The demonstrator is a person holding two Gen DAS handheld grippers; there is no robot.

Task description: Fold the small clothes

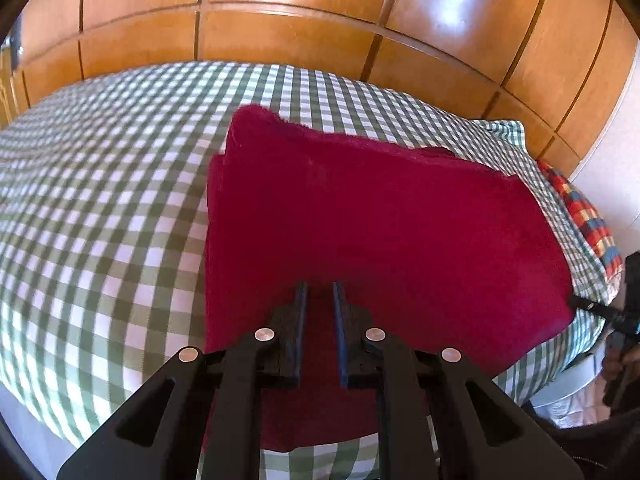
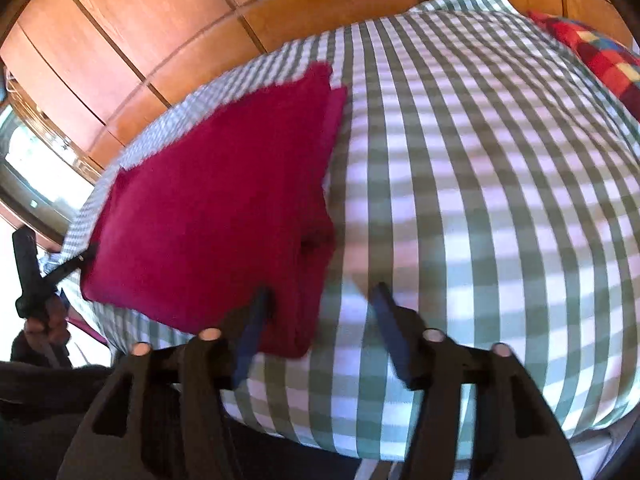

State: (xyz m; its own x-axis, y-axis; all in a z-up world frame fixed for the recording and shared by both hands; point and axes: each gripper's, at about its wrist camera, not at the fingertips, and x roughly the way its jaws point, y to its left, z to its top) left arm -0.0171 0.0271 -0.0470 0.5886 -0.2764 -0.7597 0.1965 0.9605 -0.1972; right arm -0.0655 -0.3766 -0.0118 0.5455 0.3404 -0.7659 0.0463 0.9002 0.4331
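Note:
A dark red folded cloth [image 1: 380, 220] lies flat on the green-and-white checked bed cover [image 1: 100, 200]. It also shows in the right wrist view [image 2: 220, 208]. My left gripper [image 1: 321, 286] hovers over the cloth's near edge, its jaws a narrow gap apart and empty. My right gripper [image 2: 320, 292] is open wide at the cloth's near right corner, with its left finger over the cloth and its right finger over the cover. In the left wrist view the right gripper [image 1: 576, 302] touches the cloth's right edge. In the right wrist view the left gripper [image 2: 86, 254] sits at the cloth's left edge.
A wooden panelled wardrobe [image 1: 320, 12] stands behind the bed. A multicoloured checked pillow [image 1: 580, 204] lies at the right end of the bed, also seen in the right wrist view [image 2: 600, 60]. A window [image 2: 36, 176] is at the left.

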